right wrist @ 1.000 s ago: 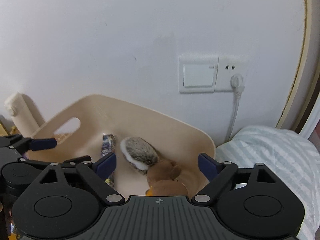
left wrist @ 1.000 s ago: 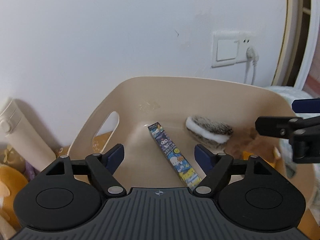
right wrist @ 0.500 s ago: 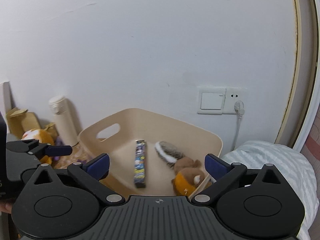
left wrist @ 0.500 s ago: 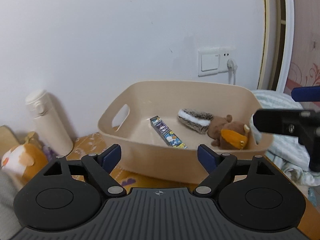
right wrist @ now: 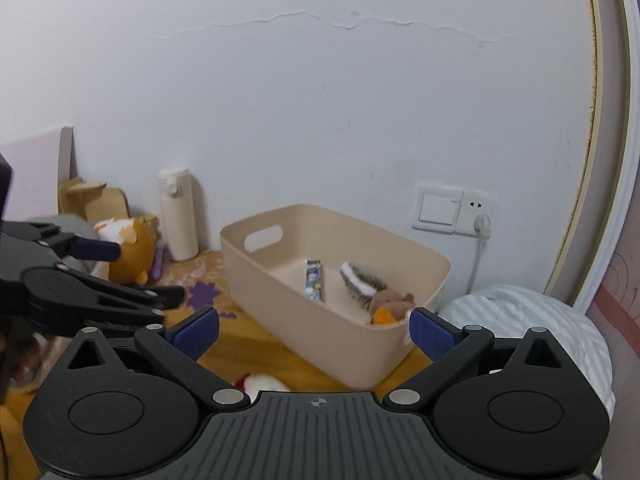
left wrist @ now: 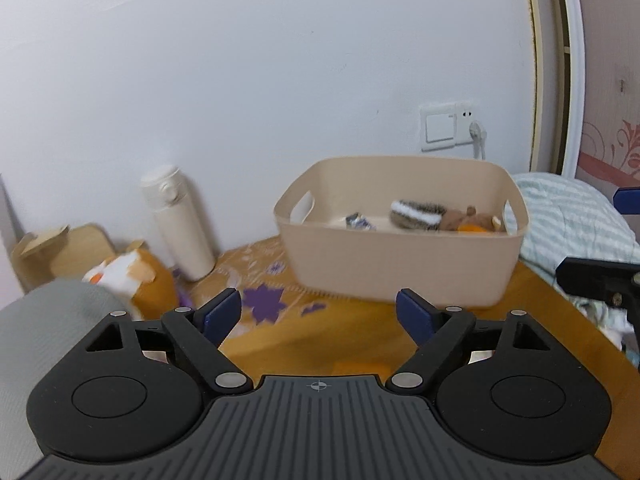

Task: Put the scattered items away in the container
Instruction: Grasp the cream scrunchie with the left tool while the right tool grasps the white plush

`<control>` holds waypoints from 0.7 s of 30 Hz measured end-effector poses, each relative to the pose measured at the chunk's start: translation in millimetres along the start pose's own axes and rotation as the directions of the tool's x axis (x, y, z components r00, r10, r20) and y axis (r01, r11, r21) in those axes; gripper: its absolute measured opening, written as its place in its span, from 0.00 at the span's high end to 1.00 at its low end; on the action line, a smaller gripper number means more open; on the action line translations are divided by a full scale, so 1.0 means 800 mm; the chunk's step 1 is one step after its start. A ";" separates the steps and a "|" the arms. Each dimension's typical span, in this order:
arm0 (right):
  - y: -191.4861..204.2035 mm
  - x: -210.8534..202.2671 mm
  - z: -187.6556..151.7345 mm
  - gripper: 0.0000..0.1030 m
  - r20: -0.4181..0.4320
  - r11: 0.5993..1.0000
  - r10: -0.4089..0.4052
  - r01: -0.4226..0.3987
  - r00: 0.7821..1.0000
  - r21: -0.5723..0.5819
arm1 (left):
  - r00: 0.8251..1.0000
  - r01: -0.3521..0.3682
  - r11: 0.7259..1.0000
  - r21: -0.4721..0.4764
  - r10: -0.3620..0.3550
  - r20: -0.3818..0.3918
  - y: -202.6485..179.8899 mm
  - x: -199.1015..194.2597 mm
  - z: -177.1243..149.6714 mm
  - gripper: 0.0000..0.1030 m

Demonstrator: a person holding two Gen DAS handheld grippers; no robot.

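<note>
Container [right wrist: 340,322] matt beige plastic (smooth); squirrel toy [right wrist: 370,286] furry plush; bottle [right wrist: 178,220] satin cream.

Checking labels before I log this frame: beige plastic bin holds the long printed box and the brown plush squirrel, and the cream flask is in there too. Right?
Not quite. The beige plastic bin does hold the long printed box and the brown plush squirrel, but the cream flask stands upright outside it, by the wall to the bin's left. The right wrist view shows this.
</note>
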State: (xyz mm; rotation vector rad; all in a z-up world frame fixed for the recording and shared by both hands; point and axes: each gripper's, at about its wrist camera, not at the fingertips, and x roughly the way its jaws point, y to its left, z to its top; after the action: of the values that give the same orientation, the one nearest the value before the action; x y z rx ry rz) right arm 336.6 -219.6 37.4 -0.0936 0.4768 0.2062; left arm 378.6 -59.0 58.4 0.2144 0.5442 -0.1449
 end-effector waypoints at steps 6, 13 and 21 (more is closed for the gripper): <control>-0.001 -0.010 -0.036 0.00 -0.033 1.000 -0.023 0.023 0.999 -0.018 | 0.997 0.037 0.999 -0.021 -0.038 -0.061 0.021 -0.029 -0.058 0.16; -0.011 -0.002 -0.081 0.00 -0.093 0.999 -0.034 0.031 0.995 -0.030 | 0.992 0.041 0.998 -0.044 -0.046 -0.121 0.033 -0.041 -0.120 0.16; -0.008 0.021 -0.107 0.00 -0.118 0.993 -0.070 0.057 0.991 -0.105 | 0.991 0.041 0.999 -0.018 -0.043 -0.127 0.019 -0.047 -0.166 0.16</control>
State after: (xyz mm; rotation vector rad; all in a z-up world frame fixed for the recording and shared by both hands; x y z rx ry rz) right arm 314.3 -234.7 -46.0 -0.2218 0.5838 0.1629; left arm 283.7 -9.3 -30.4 0.1980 0.6767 -0.1687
